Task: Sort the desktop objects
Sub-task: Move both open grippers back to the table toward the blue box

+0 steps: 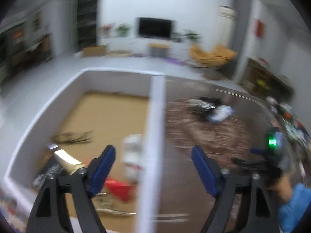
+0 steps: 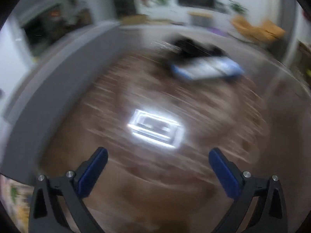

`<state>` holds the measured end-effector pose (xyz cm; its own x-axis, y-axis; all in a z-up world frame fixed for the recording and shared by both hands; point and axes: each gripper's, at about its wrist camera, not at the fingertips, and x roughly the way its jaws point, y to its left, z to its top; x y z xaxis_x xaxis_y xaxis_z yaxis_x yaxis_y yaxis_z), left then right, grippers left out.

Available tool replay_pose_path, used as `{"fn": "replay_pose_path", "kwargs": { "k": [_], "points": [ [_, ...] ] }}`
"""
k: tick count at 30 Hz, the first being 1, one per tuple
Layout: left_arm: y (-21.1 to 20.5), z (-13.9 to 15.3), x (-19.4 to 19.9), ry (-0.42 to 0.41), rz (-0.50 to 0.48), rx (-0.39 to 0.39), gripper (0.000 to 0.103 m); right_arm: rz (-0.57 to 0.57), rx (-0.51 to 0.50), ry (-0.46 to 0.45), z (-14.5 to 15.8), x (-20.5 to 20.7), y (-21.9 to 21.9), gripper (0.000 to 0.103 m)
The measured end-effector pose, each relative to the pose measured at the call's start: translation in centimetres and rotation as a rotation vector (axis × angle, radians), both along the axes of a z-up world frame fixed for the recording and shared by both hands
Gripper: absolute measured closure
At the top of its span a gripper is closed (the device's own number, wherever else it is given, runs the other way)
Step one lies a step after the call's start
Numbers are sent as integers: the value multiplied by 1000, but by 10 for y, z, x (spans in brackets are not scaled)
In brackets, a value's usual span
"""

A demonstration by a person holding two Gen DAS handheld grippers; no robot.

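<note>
Both views are motion-blurred. My left gripper is open and empty above the white right wall of a cardboard box. In the box lie a gold tube, a black item, a white packet, a red item and dark thin sticks. My right gripper is open and empty above the brown table. A blue-and-white pack lies against a black object at the far side; the pack also shows in the left wrist view.
The box's grey outer wall runs along the left in the right wrist view. A bright lamp reflection shines on the table. The right hand-held gripper with a green light shows at the right. Clutter lies at the table's right edge.
</note>
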<state>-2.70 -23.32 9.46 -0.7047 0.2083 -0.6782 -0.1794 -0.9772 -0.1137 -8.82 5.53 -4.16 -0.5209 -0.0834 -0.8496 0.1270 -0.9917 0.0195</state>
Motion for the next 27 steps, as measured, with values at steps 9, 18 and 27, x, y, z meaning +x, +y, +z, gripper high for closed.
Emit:
{"fn": "replay_pose_path", "kwargs": {
  "k": [9, 18, 27],
  "points": [
    [132, -103, -45, -201, -189, -110, 2, -57, 32, -11, -10, -12, 72, 0],
    [101, -136, -64, -255, -86, -58, 2, -121, -37, 111, 57, -156, 67, 0],
    [84, -139, -41, -248, -108, -42, 2, 9, -9, -105, 5, -238, 30, 0]
  ]
}}
